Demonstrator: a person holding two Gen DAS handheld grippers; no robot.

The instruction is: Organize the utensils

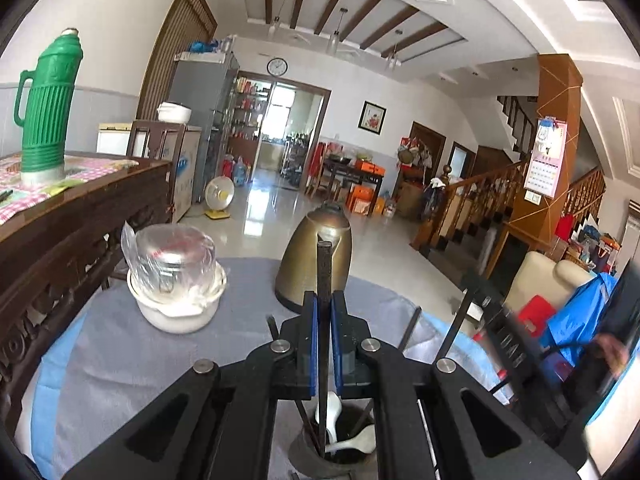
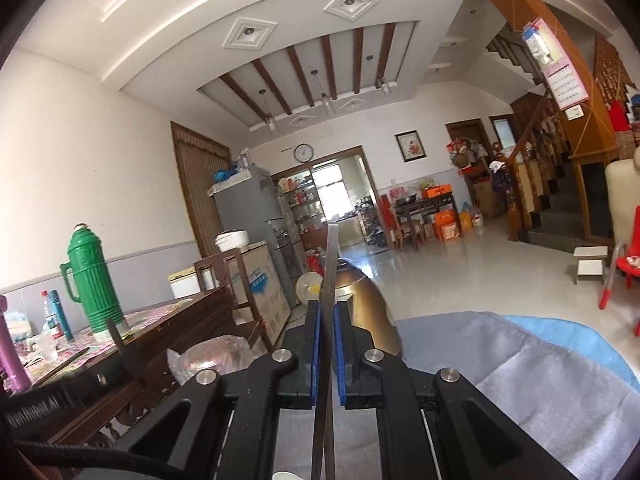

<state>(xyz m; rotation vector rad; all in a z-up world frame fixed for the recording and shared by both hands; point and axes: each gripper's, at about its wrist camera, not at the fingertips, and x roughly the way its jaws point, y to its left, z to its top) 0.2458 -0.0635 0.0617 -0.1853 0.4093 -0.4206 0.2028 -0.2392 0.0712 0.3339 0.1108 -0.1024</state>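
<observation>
Left gripper (image 1: 324,300): clenched on a dark chopstick (image 1: 324,264), which stands upright between the blue pads (image 1: 314,332) and rises above the fingertips. Its lower end runs down into the holder (image 1: 308,454), a dark round cup directly beneath the jaws at the near edge of the table.

Holder contents: white spoons (image 1: 352,445) lying against the inner wall, plus further dark sticks (image 1: 310,430). More dark sticks (image 1: 410,330) show past the gripper's right side, slanted; their lower ends are hidden.

Right gripper (image 2: 326,312): clenched on a grey chopstick (image 2: 331,256), upright, pinched between its blue pads (image 2: 316,344) and passing down out of the bottom of the view. The holder is not in that view. In the left wrist view this gripper appears only as a blurred black shape at far right.

Table (image 1: 120,344): covered by a grey cloth over a blue one.

Kettle (image 1: 316,260): brass-coloured, on the cloth just beyond the left gripper, centre.

Bowl (image 1: 176,308): white, left of the kettle, well apart from it, with a plastic-wrapped clear item (image 1: 172,260) on top.

Sideboard (image 1: 84,216): dark wood, left of the table, with a checked cloth and a green flask (image 1: 50,108) standing upright.

Beyond: tiled floor, fridge, wall clock, staircase at right.
</observation>
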